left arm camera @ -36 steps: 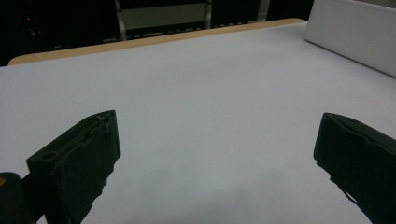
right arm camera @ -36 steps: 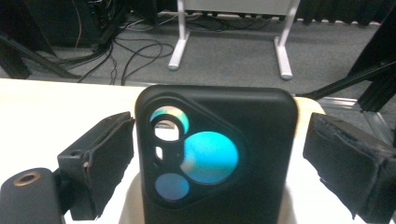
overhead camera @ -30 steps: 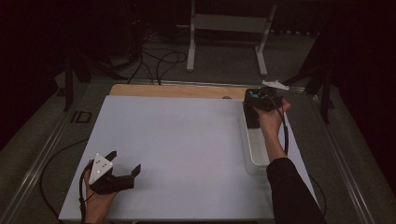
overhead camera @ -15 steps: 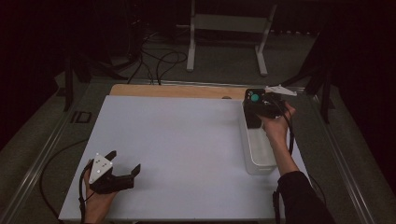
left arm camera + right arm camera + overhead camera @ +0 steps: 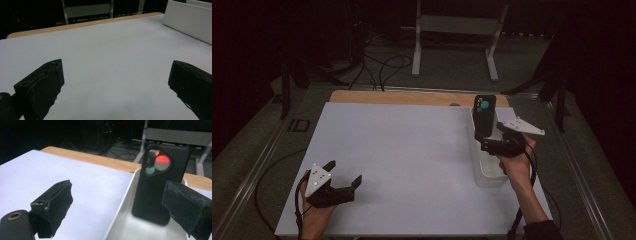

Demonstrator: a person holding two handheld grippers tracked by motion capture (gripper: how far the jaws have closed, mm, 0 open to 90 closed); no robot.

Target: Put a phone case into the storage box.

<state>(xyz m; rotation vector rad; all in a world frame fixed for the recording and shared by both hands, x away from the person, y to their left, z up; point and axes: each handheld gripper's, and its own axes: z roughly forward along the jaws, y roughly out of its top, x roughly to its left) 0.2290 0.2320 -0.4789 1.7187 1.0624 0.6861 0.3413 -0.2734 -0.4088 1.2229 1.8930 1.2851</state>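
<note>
**Upright now: phone propped in the tray, claws wide**

Standing on end at the far end of the white tray (image 5: 486,172): a dark phone (image 5: 484,117), camera cluster at the top and facing the person's side. Likely leaning on the far wall of the tray for support, though the contact itself is hidden. Seen again from the right gripper view as a tall black slab (image 5: 160,187) rising from the tray floor, lower right corner covered by the near jaw.

Right gripper (image 5: 498,144) held just behind the phone, above the tray's middle, jaws spread wide. No pinch on anything. Left jaw over the white table (image 5: 412,150), right jaw just in front of the phone, apparently not touching it. Probably kept this close and this open for one of two reasons: to close on the slab's edges for a lift, or to draw back without knocking it over. A tall thin thing on a narrow base, so any nudge from that right jaw could topple it.

Left gripper (image 5: 344,172) parked low at the near left corner, well apart from the tray, jaws also spread, with bare table between them. Evidently idle, kept out of the working hand's way. Tray's long white wall (image 5: 187,22) visible far off at the right of the left gripper view.
</note>
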